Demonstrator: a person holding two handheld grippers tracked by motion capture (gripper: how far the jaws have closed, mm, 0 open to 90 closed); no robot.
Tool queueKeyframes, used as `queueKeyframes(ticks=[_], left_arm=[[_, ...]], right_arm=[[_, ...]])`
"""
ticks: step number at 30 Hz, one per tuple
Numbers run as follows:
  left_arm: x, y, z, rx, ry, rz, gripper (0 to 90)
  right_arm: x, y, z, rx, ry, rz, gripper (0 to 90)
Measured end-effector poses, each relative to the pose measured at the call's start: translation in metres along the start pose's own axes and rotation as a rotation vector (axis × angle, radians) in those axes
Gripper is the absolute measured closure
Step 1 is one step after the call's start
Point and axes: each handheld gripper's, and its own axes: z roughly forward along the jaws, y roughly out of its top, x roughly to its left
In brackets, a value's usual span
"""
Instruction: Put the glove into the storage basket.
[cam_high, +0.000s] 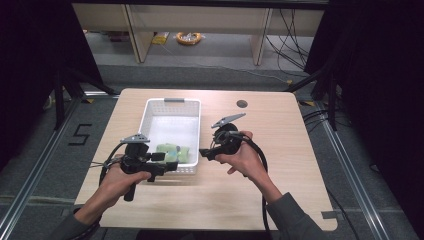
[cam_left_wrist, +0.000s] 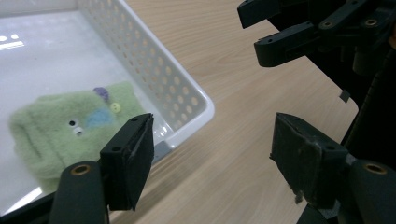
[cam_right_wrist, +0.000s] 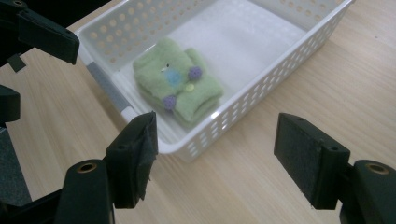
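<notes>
L gripper: jaws wide apart, nothing between, pads off everything, hanging over table by basket corner. R gripper: same, jaws spread wide, empty, just outside basket wall. Green cloth folded, lying in basket's near end, clear of both grippers.

Surfaces around the white basket

I see the basket as smooth, slightly glossy perforated plastic; inside it, at its near end, lies a fuzzy green cloth piece, woolly and matt, with small felt-like dots. Under the basket, my table looks like pale wood-grain laminate with a soft sheen. Either side of the basket, my left gripper and right gripper show matt black plastic jaws faced with rough, frayed dark pads.
</notes>
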Motion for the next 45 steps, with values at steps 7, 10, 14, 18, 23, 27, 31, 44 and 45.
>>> queueKeyframes(ticks=[7,10,14,18,23,27,31,44,45], left_arm=[[-0.012,-0.005,0.004,0.004,-0.043,0.019,27.2],[-0.018,-0.01,0.007,0.011,-0.044,0.039,26.6],[-0.026,-0.014,0.012,0.012,-0.064,0.045,25.8],[-0.033,-0.017,0.016,0.011,-0.077,0.063,25.5],[-0.039,-0.019,0.02,0.01,-0.09,0.089,25.0],[-0.044,-0.021,0.022,0.007,-0.09,0.097,24.8],[-0.045,-0.025,0.026,0.01,-0.094,0.106,24.8],[-0.046,-0.035,0.033,0.024,-0.099,0.107,24.4],[-0.046,-0.036,0.034,0.024,-0.105,0.107,24.4]], right_arm=[[-0.006,-0.015,-0.014,-0.038,0.006,0.003,29.8],[-0.008,-0.021,-0.019,-0.052,0.004,0.016,29.3],[-0.013,-0.029,-0.027,-0.07,0.012,0.004,29.2],[-0.014,-0.036,-0.033,-0.085,0.021,0.009,29.2],[-0.016,-0.047,-0.039,-0.096,0.031,0.021,29.2],[-0.017,-0.056,-0.042,-0.106,0.042,0.027,29.1],[-0.016,-0.064,-0.046,-0.115,0.038,0.033,28.6],[-0.016,-0.083,-0.053,-0.145,0.039,0.033,27.3],[-0.017,-0.085,-0.051,-0.165,0.045,0.012,27.1]])
